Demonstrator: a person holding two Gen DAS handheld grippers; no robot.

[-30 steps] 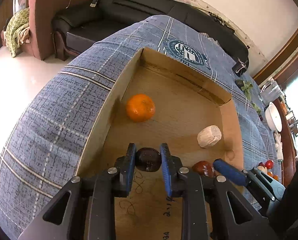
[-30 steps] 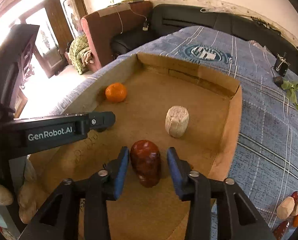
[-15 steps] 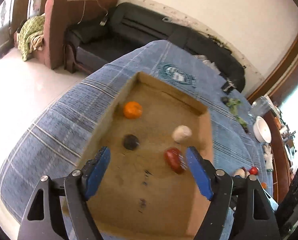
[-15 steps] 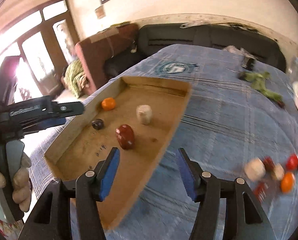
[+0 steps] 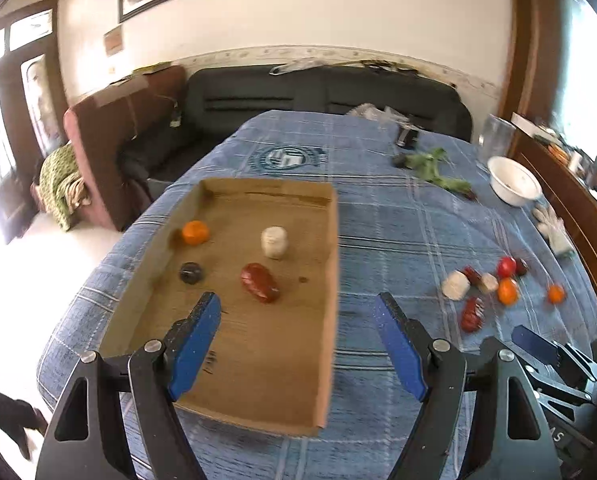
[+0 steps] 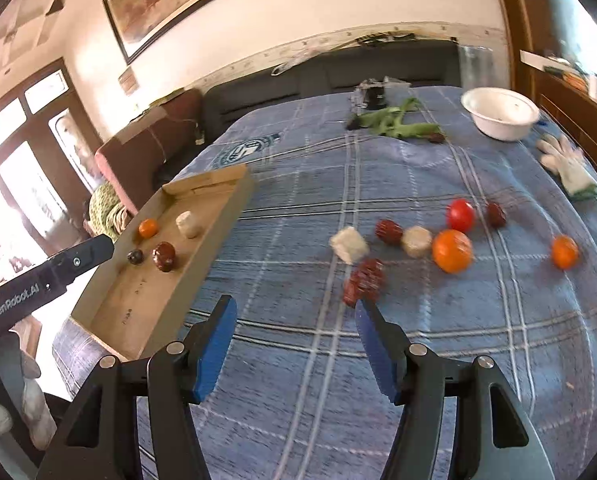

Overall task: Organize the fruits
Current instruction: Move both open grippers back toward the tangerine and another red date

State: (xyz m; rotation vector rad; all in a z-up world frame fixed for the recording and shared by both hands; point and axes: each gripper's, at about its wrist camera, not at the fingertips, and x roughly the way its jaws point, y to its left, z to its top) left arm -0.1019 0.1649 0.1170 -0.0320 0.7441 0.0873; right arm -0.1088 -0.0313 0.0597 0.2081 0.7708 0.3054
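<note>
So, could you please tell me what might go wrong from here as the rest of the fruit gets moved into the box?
1. The loose fruit lies bunched on the cloth; the right tongs, empty and opening, could nudge a neighbour and send round pieces rolling.
2. The box has a raised wall between the pile and its floor; a low carry could clip it.
3. The four pieces inside, like the orange, lie loose, so a drop may knock them.

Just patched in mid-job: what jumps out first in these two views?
The cardboard tray at left on the blue plaid cloth already holds four pieces, among them an orange and a red date. A loose heap of fruit waits on the cloth to its right. Both the left gripper and right gripper are empty; the right's jaws are opening.
</note>
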